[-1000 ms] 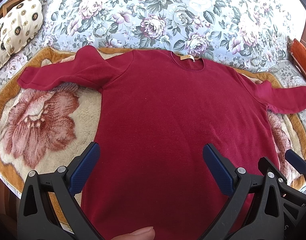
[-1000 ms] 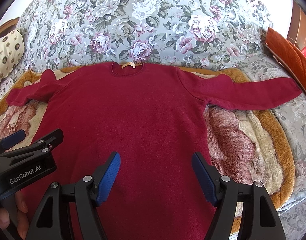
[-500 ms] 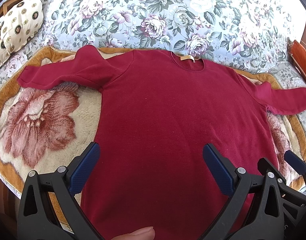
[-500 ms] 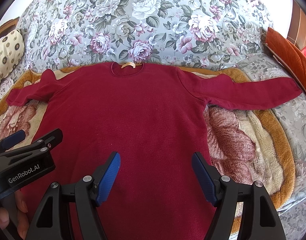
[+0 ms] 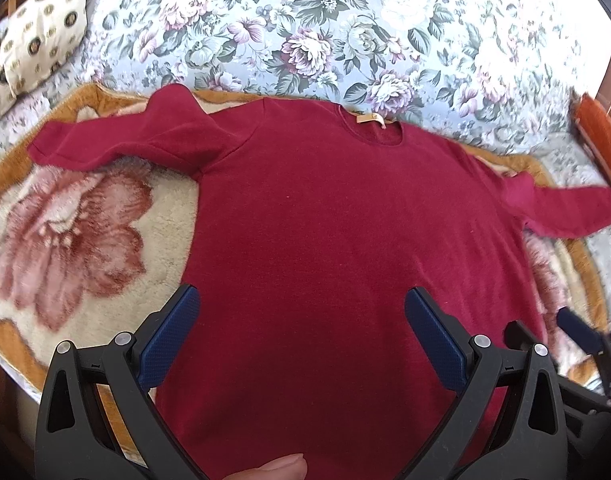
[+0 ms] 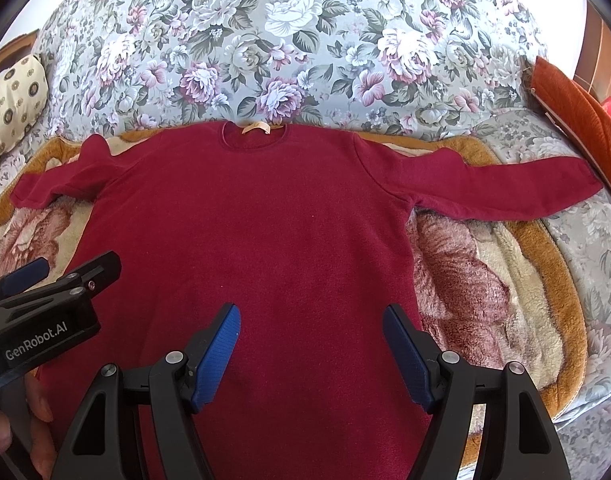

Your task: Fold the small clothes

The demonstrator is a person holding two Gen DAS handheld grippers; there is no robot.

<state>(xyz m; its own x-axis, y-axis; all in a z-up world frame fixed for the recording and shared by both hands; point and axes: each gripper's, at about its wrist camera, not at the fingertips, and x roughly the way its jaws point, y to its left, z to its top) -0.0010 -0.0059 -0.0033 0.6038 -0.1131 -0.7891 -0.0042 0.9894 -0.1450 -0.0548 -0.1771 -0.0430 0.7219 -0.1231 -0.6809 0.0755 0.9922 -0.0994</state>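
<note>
lying flat, front up, the red sweater (image 6: pixel 265 240) covers a plush rose blanket (image 6: pixel 485 280) on the floral bedspread (image 6: pixel 305 40), sleeves spread (left one rumpled). left claw (image 5: pixel 301 320) and right claw (image 6: pixel 311 332) hover above its lower body, both jaws apart, gripping nothing.

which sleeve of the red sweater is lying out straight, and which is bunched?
The sleeve on the right-gripper side lies out straight. The left-gripper-side sleeve is bunched, humped up near the shoulder of the red sweater.

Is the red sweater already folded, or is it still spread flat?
Spread: the red sweater lies flat, both sleeves stretched outward, no fold visible.
</note>
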